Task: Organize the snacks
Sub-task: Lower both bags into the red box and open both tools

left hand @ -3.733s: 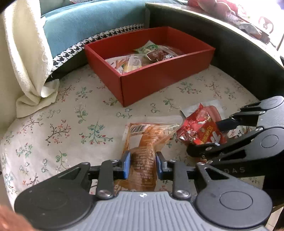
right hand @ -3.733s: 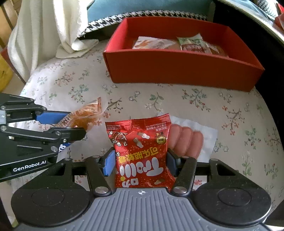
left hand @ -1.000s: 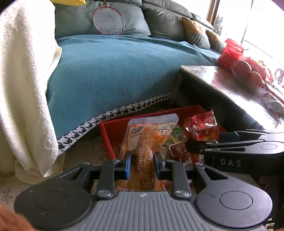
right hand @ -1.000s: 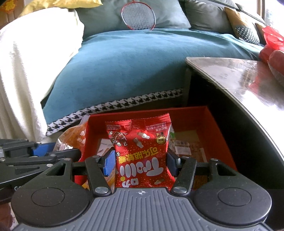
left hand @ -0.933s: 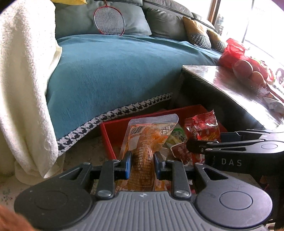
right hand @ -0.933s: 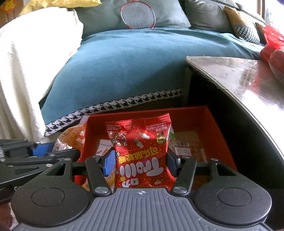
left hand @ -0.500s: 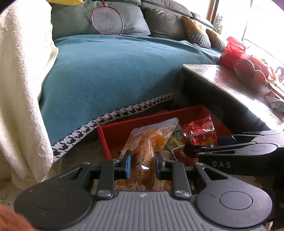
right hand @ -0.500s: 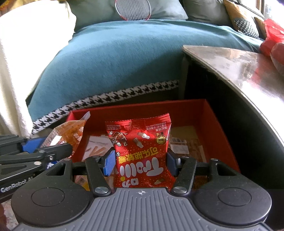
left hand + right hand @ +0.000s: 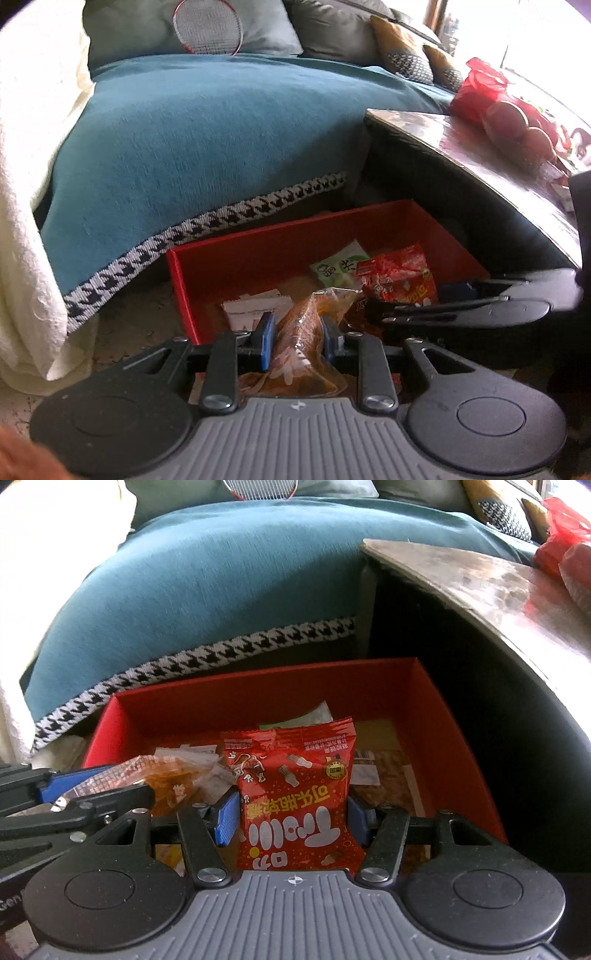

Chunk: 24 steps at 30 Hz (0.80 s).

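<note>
My left gripper (image 9: 297, 338) is shut on an orange clear-wrapped snack packet (image 9: 301, 339), held over the near left part of the red box (image 9: 229, 258). The packet (image 9: 162, 779) and that gripper (image 9: 96, 794) also show at the left of the right wrist view. My right gripper (image 9: 291, 819) is shut on a red candy bag (image 9: 295, 794) with white lettering, held upright over the middle of the red box (image 9: 465, 746). In the left wrist view that bag (image 9: 397, 280) sits in the right gripper (image 9: 421, 299) beside mine. Several packets lie on the box floor.
A teal blanket with a houndstooth border (image 9: 207, 147) covers the sofa behind the box. A white towel (image 9: 29, 184) hangs at the left. A dark table (image 9: 480, 587) with a red fruit bag (image 9: 491, 99) rises at the right, close to the box.
Both grippers have sunk toward the red box with their packets, so the box fills more of both views. The orange packet's top has bent forward into the box.
</note>
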Each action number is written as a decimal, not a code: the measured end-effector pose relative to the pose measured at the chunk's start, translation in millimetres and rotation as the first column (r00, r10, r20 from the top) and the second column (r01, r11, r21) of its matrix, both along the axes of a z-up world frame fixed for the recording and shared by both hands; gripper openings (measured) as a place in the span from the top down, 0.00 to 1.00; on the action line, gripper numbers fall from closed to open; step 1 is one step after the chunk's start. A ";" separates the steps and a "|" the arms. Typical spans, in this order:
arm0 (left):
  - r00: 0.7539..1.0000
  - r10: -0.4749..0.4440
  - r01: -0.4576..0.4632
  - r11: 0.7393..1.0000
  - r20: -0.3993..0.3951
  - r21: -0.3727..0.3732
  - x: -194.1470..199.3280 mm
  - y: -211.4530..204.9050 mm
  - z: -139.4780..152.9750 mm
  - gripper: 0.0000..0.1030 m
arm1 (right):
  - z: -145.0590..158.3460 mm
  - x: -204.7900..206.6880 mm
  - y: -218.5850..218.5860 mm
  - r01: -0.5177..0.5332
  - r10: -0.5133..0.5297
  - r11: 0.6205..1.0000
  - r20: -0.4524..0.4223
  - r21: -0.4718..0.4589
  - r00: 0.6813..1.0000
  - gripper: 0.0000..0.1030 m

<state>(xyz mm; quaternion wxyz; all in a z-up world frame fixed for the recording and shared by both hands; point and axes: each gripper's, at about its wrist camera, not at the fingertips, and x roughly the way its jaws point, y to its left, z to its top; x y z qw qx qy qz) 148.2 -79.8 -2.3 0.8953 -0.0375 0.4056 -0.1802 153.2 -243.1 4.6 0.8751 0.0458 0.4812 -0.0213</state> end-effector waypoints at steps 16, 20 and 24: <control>1.000 -0.012 0.011 1.000 -0.028 -0.027 3.2 -3.7 -1.0 0.75 | -0.1 -2.8 -6.0 0.030 -0.031 0.999 -0.006 -0.023 1.000 0.24; 0.999 -0.021 0.019 0.999 -0.047 -0.033 3.7 -6.8 -4.6 0.75 | 0.8 -4.4 -8.8 0.038 -0.038 0.999 -0.005 -0.025 0.999 0.23; 0.998 -0.024 0.022 0.999 -0.052 -0.031 -1.8 -5.1 -5.7 0.75 | 1.2 -6.2 -9.5 0.041 -0.041 0.999 -0.004 -0.031 0.999 0.22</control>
